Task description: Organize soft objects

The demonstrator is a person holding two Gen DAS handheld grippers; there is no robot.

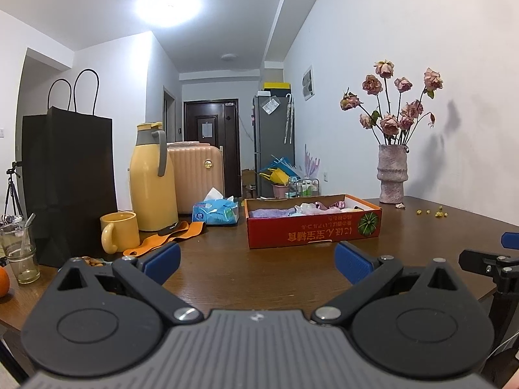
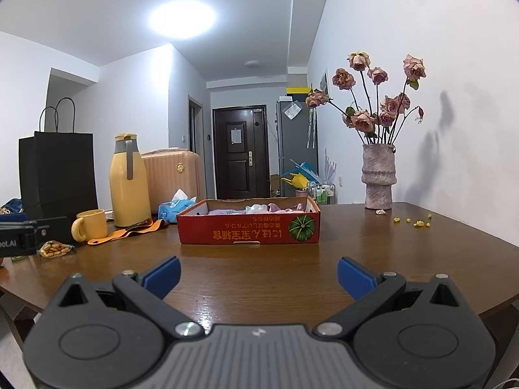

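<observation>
We are holding the left gripper (image 1: 258,261) and right gripper (image 2: 258,274) over the table's (image 2: 259,259) near edge, jaws released and empty; soft cloths (image 2: 256,209) are lying inside the red box (image 2: 248,230) mid-table.

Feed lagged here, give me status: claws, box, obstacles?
Left claw and right claw open, empty. Red cardboard box of pastel soft cloths ahead on brown wooden table. Path clear.
</observation>
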